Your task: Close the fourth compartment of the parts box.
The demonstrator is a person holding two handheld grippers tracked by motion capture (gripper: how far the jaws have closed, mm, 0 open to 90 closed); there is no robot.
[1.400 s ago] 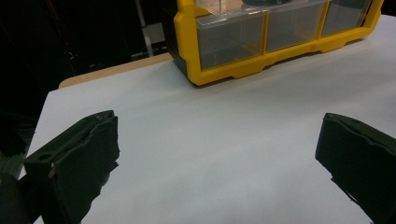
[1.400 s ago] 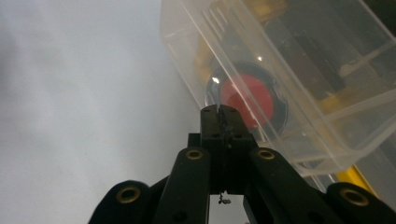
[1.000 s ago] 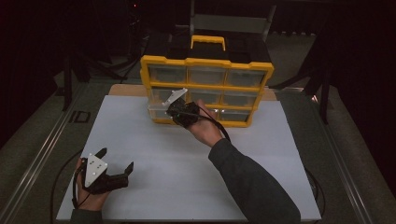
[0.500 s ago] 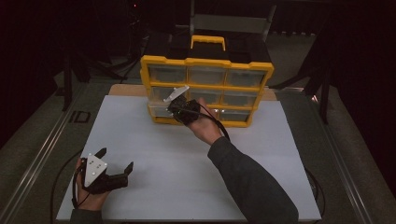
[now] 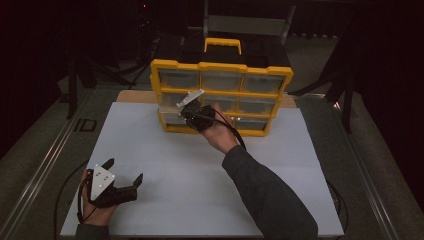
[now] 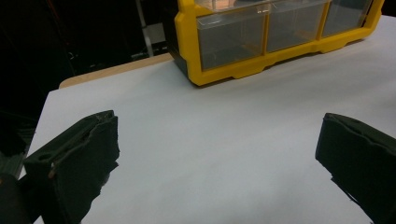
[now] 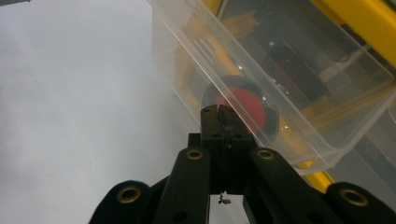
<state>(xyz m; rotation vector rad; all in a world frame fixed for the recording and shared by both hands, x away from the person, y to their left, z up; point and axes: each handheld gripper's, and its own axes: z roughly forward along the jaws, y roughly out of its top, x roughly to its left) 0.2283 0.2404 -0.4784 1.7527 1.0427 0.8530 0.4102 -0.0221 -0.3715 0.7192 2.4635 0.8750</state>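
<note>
Drawer of clear plastic, partly drawn out from the lower left of the yellow organizer, standing at the far edge of the white sheet on the worktop. Pinched at its front lip by the right tongs, jaws pressed together on the thin pull tab, just in front of a red round object lying inside, seen through the wall. Seen from above with the right tongs at the cabinet's lower left bay, forearm reaching in from the bottom right. Left tongs resting low on the sheet near the front left corner, well apart from the organizer, jaws spread wide with nothing between them; same wide gap seen in the left gripper view, bare sheet between the two black pads.

Step in hand, by the look of it: sliding the drawer along its bay, grip already made. Next move likely calls for a straight, level pull in line with the bay, without twisting, so the thin tab does not slip from the pinch and the organizer does not skid on the sheet. May also need the free left tongs brought up to brace the yellow frame.
</note>
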